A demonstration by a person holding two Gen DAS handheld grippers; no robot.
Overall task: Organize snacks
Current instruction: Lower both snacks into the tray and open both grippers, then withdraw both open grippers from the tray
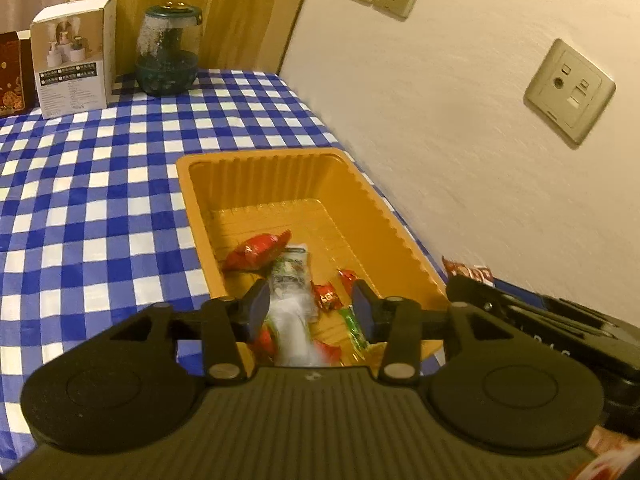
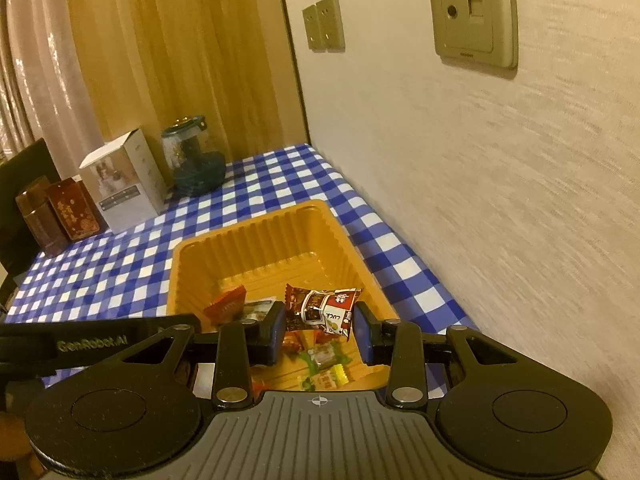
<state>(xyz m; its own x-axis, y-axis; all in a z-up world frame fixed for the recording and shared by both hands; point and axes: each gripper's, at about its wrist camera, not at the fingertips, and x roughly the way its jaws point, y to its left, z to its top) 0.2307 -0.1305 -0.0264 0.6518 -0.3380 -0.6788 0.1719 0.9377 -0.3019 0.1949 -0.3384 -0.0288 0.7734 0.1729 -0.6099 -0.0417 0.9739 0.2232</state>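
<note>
Both of your grippers hover over the near end of the orange tray (image 1: 256, 164), which sits on the checked tabletop (image 1: 100, 200) close to the wall. Your left gripper (image 1: 310, 306) has its fingers apart, and a blurred white-and-green packet (image 1: 290, 300) lies between them, apparently dropping free onto the red packet (image 1: 258, 254) and small candies (image 1: 328, 298) already in the tray. Your right gripper (image 2: 320, 330) has a brown-and-white snack packet (image 2: 322, 308) between its fingers; the left pad touches it, but a gap shows at the right pad, so I cannot tell whether it is truly clamped. The main risk, as I judge it, is that packet slipping early or catching on a pad and flipping past the near rim onto the tabletop. The two grippers are also crowded together, so a sideways move could knock them into each other or shove the light tray toward the wall. Release low and well inside the rim.
</note>
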